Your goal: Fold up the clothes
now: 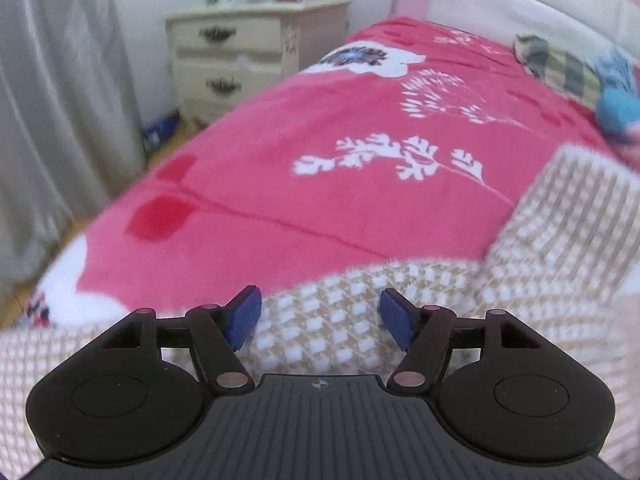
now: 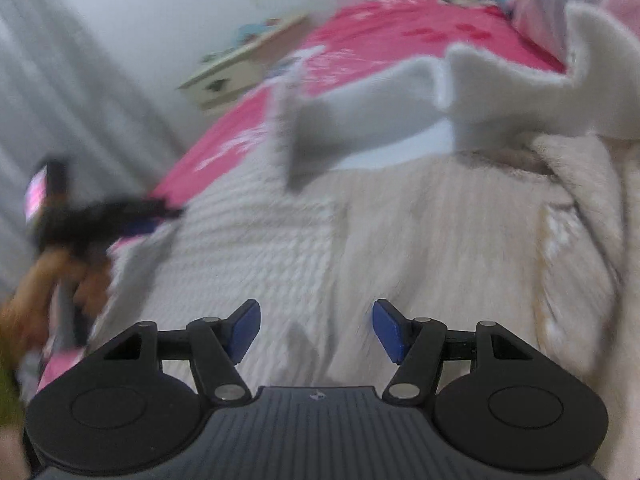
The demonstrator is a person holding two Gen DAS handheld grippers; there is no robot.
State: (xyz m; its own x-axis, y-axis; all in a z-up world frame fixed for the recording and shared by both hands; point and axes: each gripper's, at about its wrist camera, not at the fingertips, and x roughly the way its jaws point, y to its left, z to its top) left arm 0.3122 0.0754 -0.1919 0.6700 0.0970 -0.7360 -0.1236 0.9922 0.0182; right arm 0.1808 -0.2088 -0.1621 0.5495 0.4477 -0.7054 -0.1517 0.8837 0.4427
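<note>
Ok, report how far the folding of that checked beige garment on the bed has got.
Done: the checked beige garment lies on the pink bedspread, one part apparently turned up over itself at the right. In hand: nothing; the left claw and right claw are both open above the fabric, gripping none of it. Left: its white collar sticks up loose and the cloth looks rumpled, so the folding seems unfinished.

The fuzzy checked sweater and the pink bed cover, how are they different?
The checked sweater has a small beige-and-white check all over; the pink bed cover is bright pink with big white plant prints. The sweater looks fluffy and thick, the cover smooth and thin. The sweater is rumpled, with a fold standing up at the right, while the cover lies spread flat. The sweater lies on top, the cover underneath. Both are soft cloth on the bed.
</note>
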